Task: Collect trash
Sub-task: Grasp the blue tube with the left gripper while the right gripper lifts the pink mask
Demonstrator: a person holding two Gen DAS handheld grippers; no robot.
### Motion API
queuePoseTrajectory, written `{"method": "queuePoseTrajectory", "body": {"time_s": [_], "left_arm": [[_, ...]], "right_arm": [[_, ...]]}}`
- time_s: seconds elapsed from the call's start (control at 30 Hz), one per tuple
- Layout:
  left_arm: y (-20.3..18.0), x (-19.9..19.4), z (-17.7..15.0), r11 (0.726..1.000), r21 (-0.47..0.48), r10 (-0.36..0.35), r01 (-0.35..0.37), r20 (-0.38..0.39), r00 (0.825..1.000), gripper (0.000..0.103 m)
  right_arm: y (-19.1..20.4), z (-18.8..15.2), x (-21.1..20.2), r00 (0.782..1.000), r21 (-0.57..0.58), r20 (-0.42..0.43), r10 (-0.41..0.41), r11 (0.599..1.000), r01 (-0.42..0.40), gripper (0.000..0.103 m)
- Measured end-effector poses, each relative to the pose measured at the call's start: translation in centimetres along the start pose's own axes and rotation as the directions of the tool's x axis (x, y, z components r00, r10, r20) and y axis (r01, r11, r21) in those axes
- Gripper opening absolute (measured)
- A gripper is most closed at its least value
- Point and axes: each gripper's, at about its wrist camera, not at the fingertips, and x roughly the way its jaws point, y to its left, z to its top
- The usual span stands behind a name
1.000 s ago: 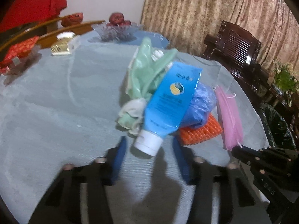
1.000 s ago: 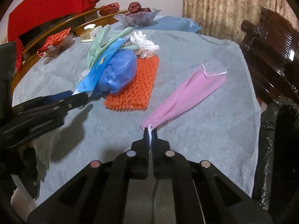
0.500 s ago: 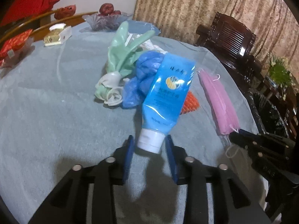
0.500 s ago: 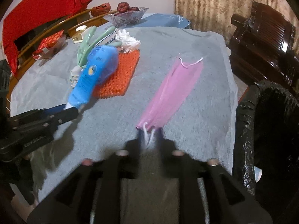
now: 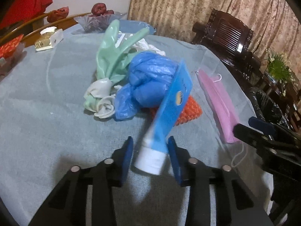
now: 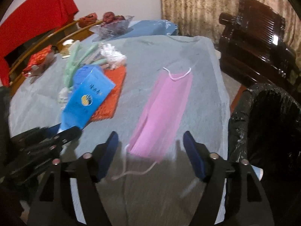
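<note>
A blue tube with a white cap [image 5: 165, 116] stands tilted between the fingers of my left gripper [image 5: 149, 158]; small gaps show on both sides of the cap, so the jaws stand slightly apart. The tube also shows in the right wrist view [image 6: 86, 99]. A pink face mask [image 6: 161, 111] lies on the grey cloth, its near end between the wide-open fingers of my right gripper [image 6: 150, 150]. A blue plastic bag [image 5: 148, 84], a green glove [image 5: 111, 60] and an orange mat [image 5: 188, 111] lie piled behind the tube.
A black-lined trash bin [image 6: 267, 128] stands off the table's right edge. A dark wooden chair [image 6: 257, 43] is behind it. A glass fruit bowl [image 5: 97, 20], a small box [image 5: 49, 39] and red packets [image 6: 39, 60] sit at the table's far side.
My right gripper has opened and let go of the mask's ear loop. My left gripper closed in around the tube's cap, and the tube now tilts up off the pile.
</note>
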Motion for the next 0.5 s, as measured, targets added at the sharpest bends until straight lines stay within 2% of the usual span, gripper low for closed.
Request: {"method": "queuePoseTrajectory", "body": {"time_s": [0.2, 0.27, 0.3, 0.33, 0.37, 0.4, 0.47, 0.5], "left_arm": [[0.0, 0.2, 0.2, 1.0, -0.012, -0.009, 0.009, 0.002, 1.0, 0.035], [0.1, 0.3, 0.4, 1.0, -0.015, -0.014, 0.014, 0.003, 1.0, 0.034], [0.0, 0.2, 0.3, 1.0, -0.016, -0.014, 0.014, 0.003, 1.0, 0.033], [0.1, 0.2, 0.4, 1.0, -0.016, -0.015, 0.015, 0.004, 1.0, 0.033], [0.0, 0.2, 0.3, 1.0, -0.016, -0.015, 0.015, 0.005, 1.0, 0.033], [0.0, 0.1, 0.2, 1.0, -0.015, -0.013, 0.013, 0.006, 1.0, 0.032], [-0.1, -0.1, 0.1, 1.0, -0.018, -0.014, 0.015, 0.008, 1.0, 0.032], [-0.2, -0.3, 0.1, 1.0, -0.02, -0.019, 0.019, 0.011, 1.0, 0.031]], "right_arm": [[-0.4, 0.6, 2.7, 0.998, 0.04, -0.055, -0.028, 0.999, 0.03, 0.071], [-0.7, 0.5, 3.2, 0.998, 0.045, -0.06, -0.03, 0.998, 0.033, 0.066], [-0.6, 0.5, 3.2, 0.998, 0.033, -0.055, -0.036, 0.999, 0.038, 0.052], [-0.5, 0.6, 3.2, 0.998, 0.011, -0.056, -0.034, 0.999, 0.035, 0.046], [-0.5, 0.6, 3.1, 0.998, 0.003, -0.055, -0.023, 1.0, 0.023, 0.035], [-0.5, 0.7, 3.1, 0.998, -0.001, -0.056, -0.008, 1.0, 0.008, 0.019], [-0.5, 0.7, 3.0, 0.998, -0.004, -0.062, 0.015, 1.0, -0.015, 0.006], [-0.4, 0.7, 2.9, 0.998, -0.009, -0.062, 0.021, 1.0, -0.021, 0.003]]}}
